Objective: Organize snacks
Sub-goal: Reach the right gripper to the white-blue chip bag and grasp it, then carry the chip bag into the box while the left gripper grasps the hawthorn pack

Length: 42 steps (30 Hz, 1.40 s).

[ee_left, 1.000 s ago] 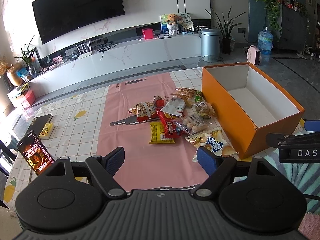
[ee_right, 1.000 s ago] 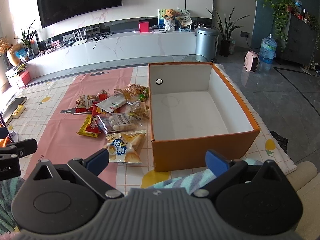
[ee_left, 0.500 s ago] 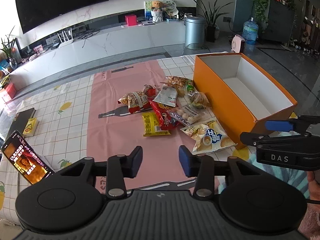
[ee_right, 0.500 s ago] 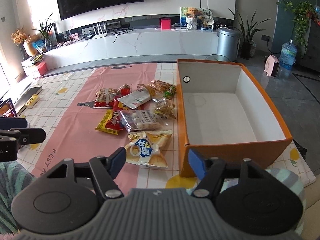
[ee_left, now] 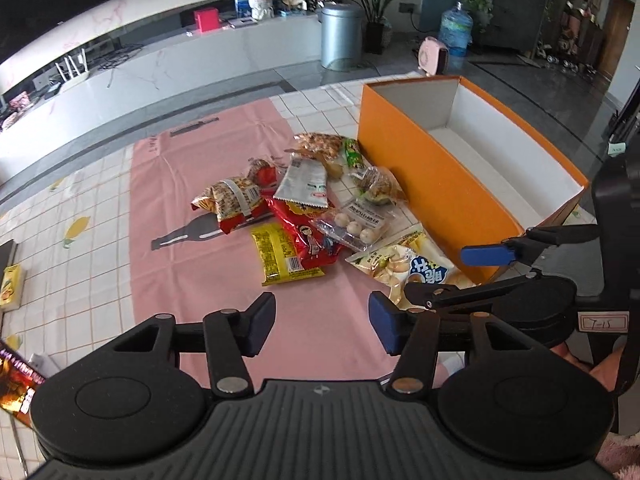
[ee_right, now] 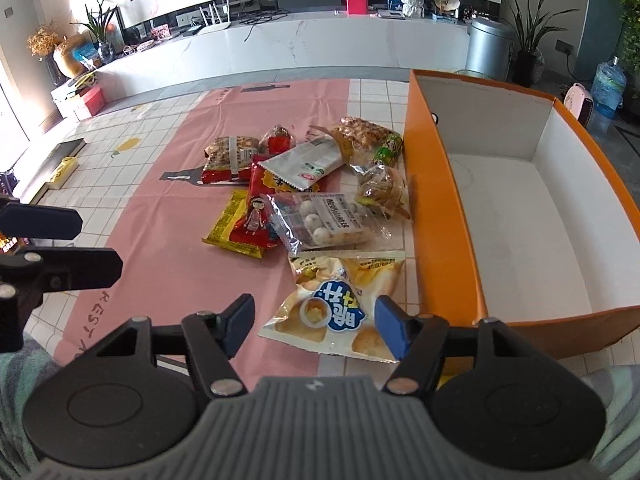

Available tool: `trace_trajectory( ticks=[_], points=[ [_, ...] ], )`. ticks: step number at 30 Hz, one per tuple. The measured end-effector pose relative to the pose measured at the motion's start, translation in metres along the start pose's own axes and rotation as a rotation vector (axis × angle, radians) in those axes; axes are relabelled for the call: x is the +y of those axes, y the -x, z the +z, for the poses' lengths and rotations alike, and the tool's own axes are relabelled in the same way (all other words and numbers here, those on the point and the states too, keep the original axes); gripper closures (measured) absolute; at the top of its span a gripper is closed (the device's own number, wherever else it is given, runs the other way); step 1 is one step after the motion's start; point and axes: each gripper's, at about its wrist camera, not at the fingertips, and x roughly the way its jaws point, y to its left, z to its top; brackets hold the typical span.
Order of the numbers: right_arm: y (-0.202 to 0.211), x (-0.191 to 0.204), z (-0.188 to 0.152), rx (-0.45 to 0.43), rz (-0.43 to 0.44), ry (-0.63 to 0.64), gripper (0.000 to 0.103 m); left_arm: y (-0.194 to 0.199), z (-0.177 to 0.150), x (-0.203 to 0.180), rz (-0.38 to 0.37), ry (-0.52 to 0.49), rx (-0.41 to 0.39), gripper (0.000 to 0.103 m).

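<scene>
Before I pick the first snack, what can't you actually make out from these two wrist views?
- Red snack bag: partly hidden under the white pouch and clear ball-snack pack, both views.
- Yellow packet: the red bag covers its right part.
- Orange box: near floor corner hidden by its own wall in the left view; right side cut by the right view's edge.
- Pack lettering: too small.
- Phone: cut off, left view edge.

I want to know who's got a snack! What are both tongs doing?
Left tongs: open, holding nothing.
Right tongs: open, empty, over the yellow puff bag.
</scene>
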Motion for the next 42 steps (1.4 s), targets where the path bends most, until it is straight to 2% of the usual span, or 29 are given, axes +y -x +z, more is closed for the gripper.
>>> trace_trajectory(
  ticks=[5,8,11,13,19,20,21,22,27,30,33,37,39,41,42],
  points=[
    [-0.023,0.000,0.000,0.035,-0.040,-0.003,0.039,-0.025,0.007,0.005,-0.039,-0.064,0.024,0.041],
    [-0.031,0.003,0.000,0.017,-0.083,0.002,0.038,-0.038,0.014,0.005,-0.049,-0.121,0.028,0.041],
    [-0.039,0.007,0.002,0.031,-0.107,0.010,0.033,-0.046,0.021,0.007,-0.054,-0.172,0.021,0.041],
    [-0.044,0.011,0.001,0.040,-0.127,0.027,0.030,-0.050,0.024,0.010,-0.055,-0.189,0.020,0.041],
    [-0.060,0.010,-0.003,0.067,-0.150,0.032,0.031,-0.060,0.029,0.018,-0.052,-0.211,0.029,0.041],
    [-0.062,0.009,-0.003,0.067,-0.150,0.031,0.032,-0.061,0.029,0.019,-0.052,-0.214,0.027,0.041],
    [-0.063,0.007,-0.003,0.067,-0.151,0.028,0.039,-0.062,0.029,0.020,-0.055,-0.216,0.024,0.041],
    [-0.065,0.005,-0.004,0.072,-0.147,0.021,0.051,-0.062,0.029,0.020,-0.062,-0.216,0.019,0.041],
    [-0.063,-0.002,-0.005,0.047,-0.108,-0.022,0.061,-0.070,0.028,0.022,-0.116,-0.219,0.005,0.041],
    [-0.062,-0.008,-0.001,0.041,-0.072,-0.081,0.063,-0.079,0.033,0.021,-0.131,-0.235,0.000,0.041],
    [-0.061,-0.002,0.002,0.014,-0.122,-0.048,0.066,-0.089,0.039,0.020,-0.144,-0.248,-0.008,0.041],
    [-0.050,-0.005,0.015,-0.063,-0.142,-0.058,0.066,-0.100,0.044,0.014,-0.156,-0.303,-0.025,0.040],
    [-0.046,-0.005,0.022,-0.089,-0.156,-0.045,0.066,-0.104,0.044,0.010,-0.159,-0.345,-0.024,0.037],
    [-0.041,-0.009,0.030,-0.107,-0.135,-0.059,0.066,-0.108,0.045,0.006,-0.168,-0.383,-0.021,0.027],
    [-0.038,-0.012,0.034,-0.108,-0.115,-0.062,0.066,-0.110,0.046,0.004,-0.177,-0.402,-0.020,0.026]
  ],
)
